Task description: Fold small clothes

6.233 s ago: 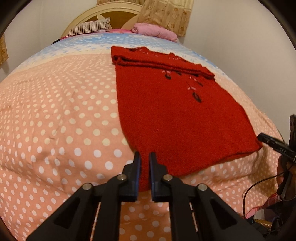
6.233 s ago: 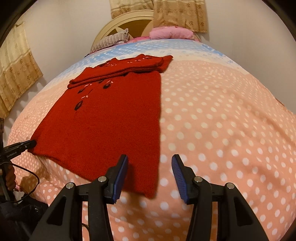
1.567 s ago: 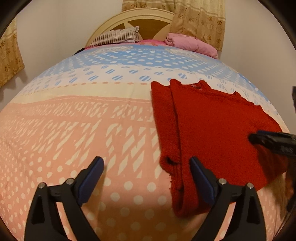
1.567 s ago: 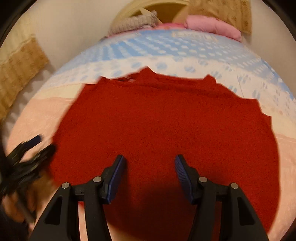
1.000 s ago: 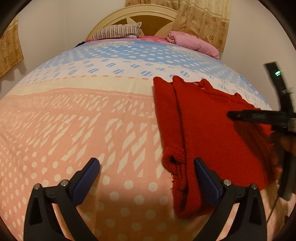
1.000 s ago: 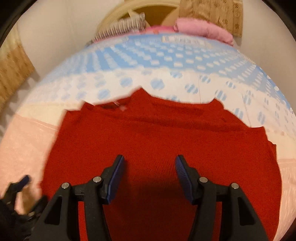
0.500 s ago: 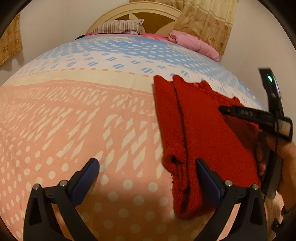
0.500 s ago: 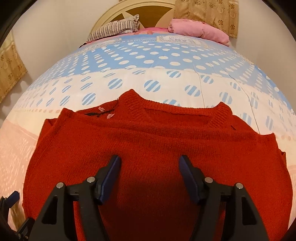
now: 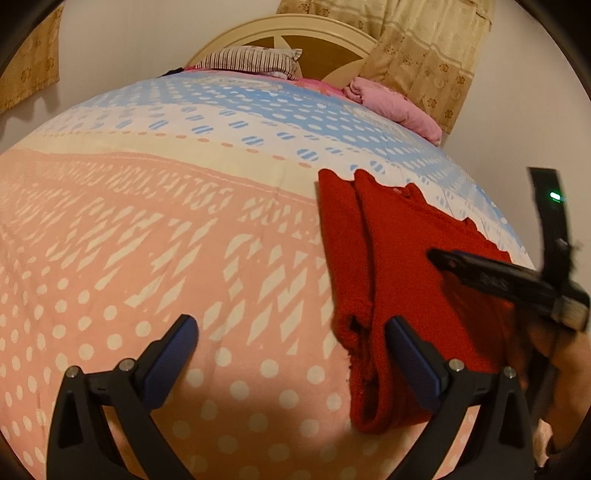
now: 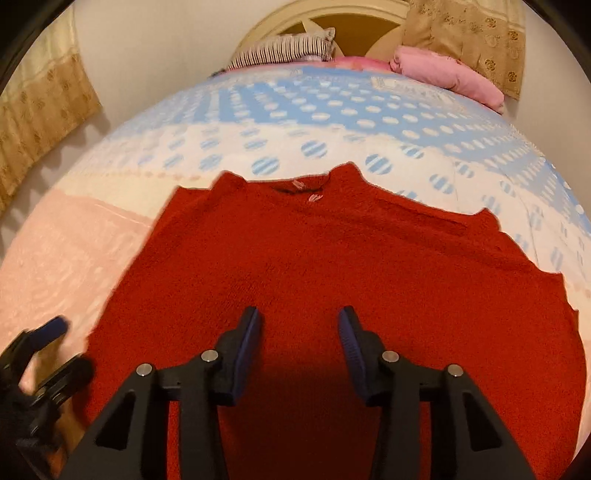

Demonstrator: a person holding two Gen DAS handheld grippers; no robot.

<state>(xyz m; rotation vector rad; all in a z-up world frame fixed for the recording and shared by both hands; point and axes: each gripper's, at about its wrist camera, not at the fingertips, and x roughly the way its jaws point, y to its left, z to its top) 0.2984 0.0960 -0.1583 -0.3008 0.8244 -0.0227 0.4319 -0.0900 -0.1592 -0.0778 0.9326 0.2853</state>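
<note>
A red knitted sweater (image 10: 332,266) lies folded on the dotted bedspread (image 9: 147,229), neckline towards the headboard. My right gripper (image 10: 301,328) hovers over the middle of the sweater with its jaws closing. The knit lies under them and nothing is pinched between the blue pads. In the left wrist view the sweater (image 9: 399,266) shows its doubled left edge. My left gripper (image 9: 291,332) stands wide open at that edge, its right finger (image 9: 402,339) over the red fold and its left finger over the bedspread. One finger of the right gripper (image 9: 476,269) reaches in from the right, held by a hand.
A striped pillow (image 9: 251,62) and a pink blanket (image 9: 395,103) lie against the cream headboard (image 9: 295,33). Patterned curtains (image 9: 424,48) hang behind. A wall runs close along the bed's right side. The left gripper (image 10: 48,343) shows blurred at the sweater's left edge.
The right gripper's jaws have drawn closer together and it has shifted a little over the sweater. The left gripper has stayed open and almost still.
</note>
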